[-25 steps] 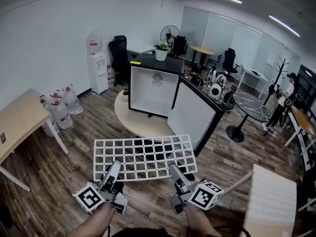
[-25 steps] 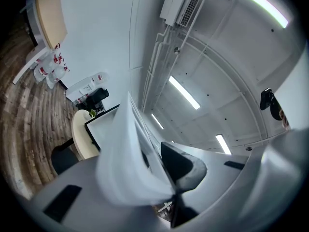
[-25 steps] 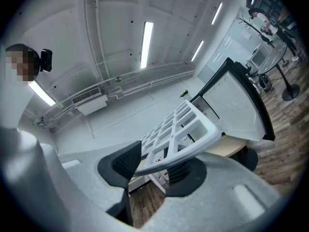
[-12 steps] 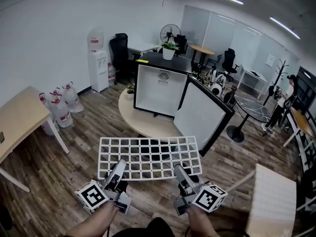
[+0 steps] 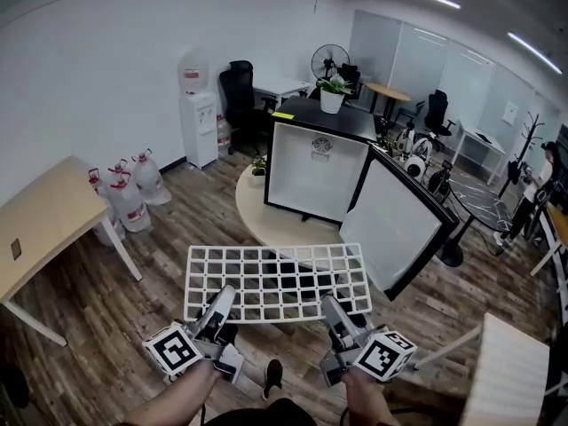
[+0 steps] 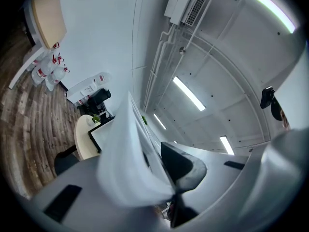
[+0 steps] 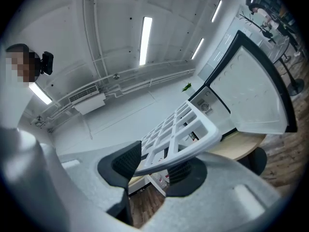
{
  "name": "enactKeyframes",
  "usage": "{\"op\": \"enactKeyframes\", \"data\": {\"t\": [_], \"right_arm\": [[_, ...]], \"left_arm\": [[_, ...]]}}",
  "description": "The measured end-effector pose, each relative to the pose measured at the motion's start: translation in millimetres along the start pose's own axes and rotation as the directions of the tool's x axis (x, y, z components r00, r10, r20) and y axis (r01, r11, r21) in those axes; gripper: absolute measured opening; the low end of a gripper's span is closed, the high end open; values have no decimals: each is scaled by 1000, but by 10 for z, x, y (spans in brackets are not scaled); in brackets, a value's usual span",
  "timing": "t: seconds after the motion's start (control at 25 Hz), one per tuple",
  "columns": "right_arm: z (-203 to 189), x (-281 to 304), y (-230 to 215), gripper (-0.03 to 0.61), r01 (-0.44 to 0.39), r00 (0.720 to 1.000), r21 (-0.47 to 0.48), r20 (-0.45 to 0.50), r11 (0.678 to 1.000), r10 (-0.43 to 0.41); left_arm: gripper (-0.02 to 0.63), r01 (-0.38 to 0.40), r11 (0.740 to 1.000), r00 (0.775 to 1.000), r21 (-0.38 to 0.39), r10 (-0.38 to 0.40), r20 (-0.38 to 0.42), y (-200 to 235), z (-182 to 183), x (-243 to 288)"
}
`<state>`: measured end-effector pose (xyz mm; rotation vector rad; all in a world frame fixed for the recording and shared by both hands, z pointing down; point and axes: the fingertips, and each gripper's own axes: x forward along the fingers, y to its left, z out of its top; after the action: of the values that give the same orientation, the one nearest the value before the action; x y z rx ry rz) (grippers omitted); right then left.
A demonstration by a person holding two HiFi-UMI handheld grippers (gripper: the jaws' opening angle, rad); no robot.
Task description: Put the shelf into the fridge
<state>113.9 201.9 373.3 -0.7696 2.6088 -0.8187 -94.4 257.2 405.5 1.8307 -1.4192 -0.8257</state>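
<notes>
A white grid shelf (image 5: 277,282) hangs level over the wood floor, held by its near edge. My left gripper (image 5: 222,307) is shut on the shelf's near left part, my right gripper (image 5: 335,313) on its near right part. In the left gripper view the shelf (image 6: 123,149) is a blurred white sheet against a dark pad (image 6: 181,166). The right gripper view shows the shelf's rim (image 7: 186,129) pinched between both ribbed pads (image 7: 126,161). The black fridge (image 5: 318,162) stands beyond on a low round platform (image 5: 266,224), its door (image 5: 399,229) swung open to the right, its white inside facing me.
Left of me are a wooden table (image 5: 44,224), several water bottles (image 5: 133,189) and a water dispenser (image 5: 200,118). A potted plant (image 5: 334,91) sits on the fridge. A white table (image 5: 506,380) is at the near right. Office chairs and desks fill the back.
Both grippers and the shelf have moved forward toward the fridge, which now looks nearer and further right in the head view. Grip on the shelf is unchanged.
</notes>
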Motion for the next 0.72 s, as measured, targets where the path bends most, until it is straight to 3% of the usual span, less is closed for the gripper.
{"op": "enactKeyframes", "data": {"t": [0.12,0.24,0.32,0.56,0.72], "right_arm": [[69,304,-194,140,-15,1000,10,-7,1000,15],[192,609,-429,140,-18,1000,9,-8,1000,18],[287,786,-604,140,-10,1000,10,-10,1000,11],[625,1225,-1127,140,23,1000,30,-9,999,-23],[822,1543,-1467,140,41,999,40,-19,998,-40]], "left_arm": [[75,12,1000,1000,-18,-12,13,99,137,291],[75,116,982,992,-147,-109,56,48,232,713],[72,138,972,990,-188,-129,62,74,283,985],[72,149,970,989,-191,-146,28,181,435,1803],[72,118,971,993,-210,-119,8,314,529,2289]]}}
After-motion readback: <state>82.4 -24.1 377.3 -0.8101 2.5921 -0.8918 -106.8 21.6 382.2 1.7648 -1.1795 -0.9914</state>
